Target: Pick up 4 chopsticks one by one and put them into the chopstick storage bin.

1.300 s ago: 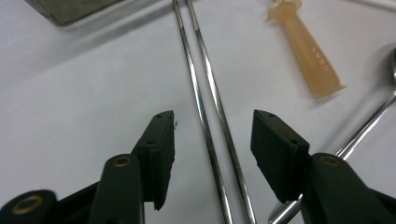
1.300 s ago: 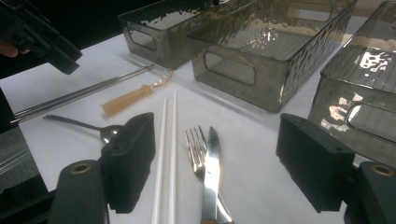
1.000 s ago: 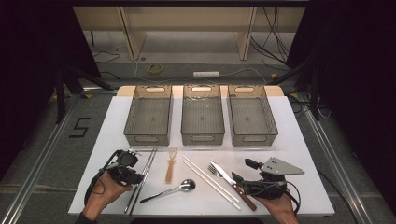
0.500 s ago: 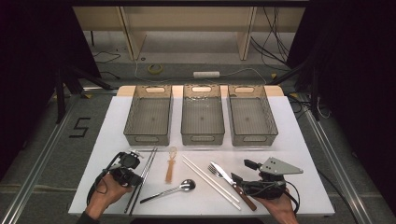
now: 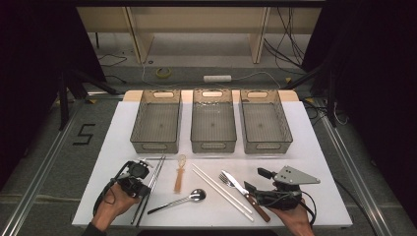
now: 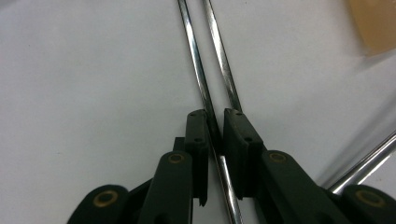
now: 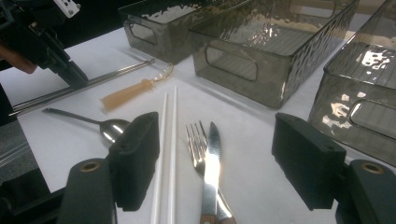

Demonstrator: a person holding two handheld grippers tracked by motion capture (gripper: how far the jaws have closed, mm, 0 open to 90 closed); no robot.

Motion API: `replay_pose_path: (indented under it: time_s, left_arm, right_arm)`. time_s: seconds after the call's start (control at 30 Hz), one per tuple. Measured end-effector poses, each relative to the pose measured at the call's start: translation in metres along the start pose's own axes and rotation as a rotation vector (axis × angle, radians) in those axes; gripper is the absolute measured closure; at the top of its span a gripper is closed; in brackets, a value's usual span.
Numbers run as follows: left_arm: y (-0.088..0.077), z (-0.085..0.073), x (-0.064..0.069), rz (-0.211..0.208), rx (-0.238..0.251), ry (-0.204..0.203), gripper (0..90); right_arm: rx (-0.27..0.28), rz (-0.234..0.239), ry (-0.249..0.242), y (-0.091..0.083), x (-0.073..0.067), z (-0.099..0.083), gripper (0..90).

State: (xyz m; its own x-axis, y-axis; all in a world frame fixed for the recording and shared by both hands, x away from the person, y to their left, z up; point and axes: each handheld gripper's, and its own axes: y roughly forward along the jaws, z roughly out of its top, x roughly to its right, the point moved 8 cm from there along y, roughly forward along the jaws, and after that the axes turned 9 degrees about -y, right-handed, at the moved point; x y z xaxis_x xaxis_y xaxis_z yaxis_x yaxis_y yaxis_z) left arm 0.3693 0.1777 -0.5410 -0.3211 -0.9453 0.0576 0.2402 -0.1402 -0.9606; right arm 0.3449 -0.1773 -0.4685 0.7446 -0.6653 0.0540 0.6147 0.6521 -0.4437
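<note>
Near left on the desk (image 5: 314,162), our left tongs (image 6: 215,135) have just been closing and now pinch one of the two metal chopsticks (image 6: 198,70); its twin may slip free. Our right tongs (image 7: 219,163) gape wide over the knife (image 7: 212,158). The three bins (image 5: 212,123) wait far.

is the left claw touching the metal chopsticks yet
Touching. In the left gripper view the left claw, whose jaws have just been closing, pinches one metal chopstick between its pads; the second passes beside it.
</note>
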Motion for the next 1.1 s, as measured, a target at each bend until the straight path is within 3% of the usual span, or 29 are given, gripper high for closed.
replay_pose_path:
  time_s: [0.33, 0.5, 1.1]
  left_arm:
    - [0.0001, -0.0006, -0.0009, -0.005, 0.001, -0.007, 79.5]
    - [0.0002, -0.0005, 0.0008, 0.019, 0.001, 0.001, 80.0]
    - [-0.0001, -0.0006, 0.0006, -0.003, 0.007, -0.012, 84.6]
  right_arm:
    - [-0.002, -0.006, -0.007, -0.0003, 0.0001, 0.0001, 33.9]
    - [-0.002, -0.007, -0.003, -0.0011, 0.001, 0.0, 34.1]
    - [-0.006, -0.003, -0.025, -0.0003, -0.0012, 0.0005, 35.1]
